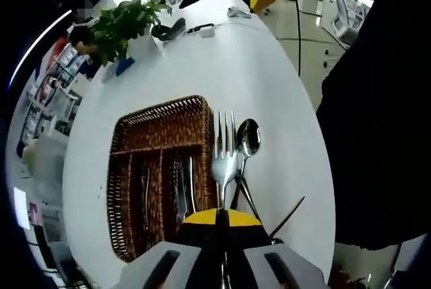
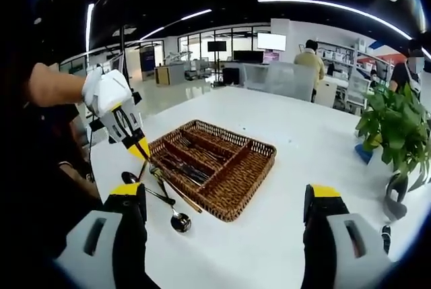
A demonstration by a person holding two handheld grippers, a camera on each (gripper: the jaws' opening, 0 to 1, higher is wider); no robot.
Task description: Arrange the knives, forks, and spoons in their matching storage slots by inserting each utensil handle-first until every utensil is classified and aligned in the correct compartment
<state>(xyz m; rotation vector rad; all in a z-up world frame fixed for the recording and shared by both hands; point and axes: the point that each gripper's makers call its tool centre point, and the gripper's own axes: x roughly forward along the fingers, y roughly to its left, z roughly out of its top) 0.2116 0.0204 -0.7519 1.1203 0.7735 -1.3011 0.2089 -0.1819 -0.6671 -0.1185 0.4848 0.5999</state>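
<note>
Left gripper view: left tongs (image 1: 222, 225) clamp a fork (image 1: 223, 161) beside basket (image 1: 128, 168); right tongs (image 2: 225, 201) apart.

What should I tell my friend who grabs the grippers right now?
Left gripper: shut on a fork, held beside the wicker tray.
Right gripper: open, empty, fingers spread, hanging over the white table.
Tray: some utensils already lie in its slots.
On the table beside the tray: spoons, one near the fork's tines, and other utensils.
Left: slot the fork handle-first, then sort those.
</note>
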